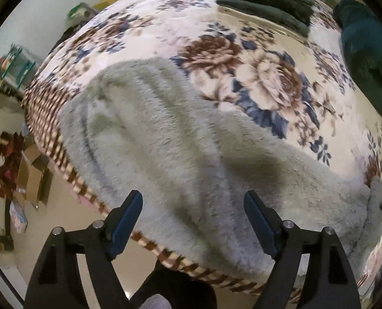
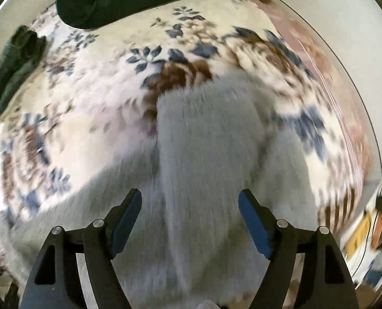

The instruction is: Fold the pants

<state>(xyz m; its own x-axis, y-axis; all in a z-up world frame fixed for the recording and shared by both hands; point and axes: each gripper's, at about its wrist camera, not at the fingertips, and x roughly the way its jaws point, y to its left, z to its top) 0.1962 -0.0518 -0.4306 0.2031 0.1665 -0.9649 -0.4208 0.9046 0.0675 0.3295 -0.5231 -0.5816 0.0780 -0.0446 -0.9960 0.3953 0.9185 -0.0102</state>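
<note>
- The left tool (image 1: 193, 221) hung with its two blue-padded fingers spread wide, gripping nothing, above the near edge of the pale grey fleece pants (image 1: 180, 149).
- The right tool (image 2: 190, 219) was likewise spread apart and empty, over another part of the same pants (image 2: 209, 139); its view was motion-blurred.
- The pants lay across the near edge of a bed covered by a floral blanket (image 1: 263, 82), apparently with one layer over another.
- Judged step: between grasps, partway through folding.
- Next move likely called for lowering both tools onto a fabric edge and pinching the thick, soft pile firmly.
- Folded dark green clothes (image 1: 265, 0) sat at the far side.
</note>
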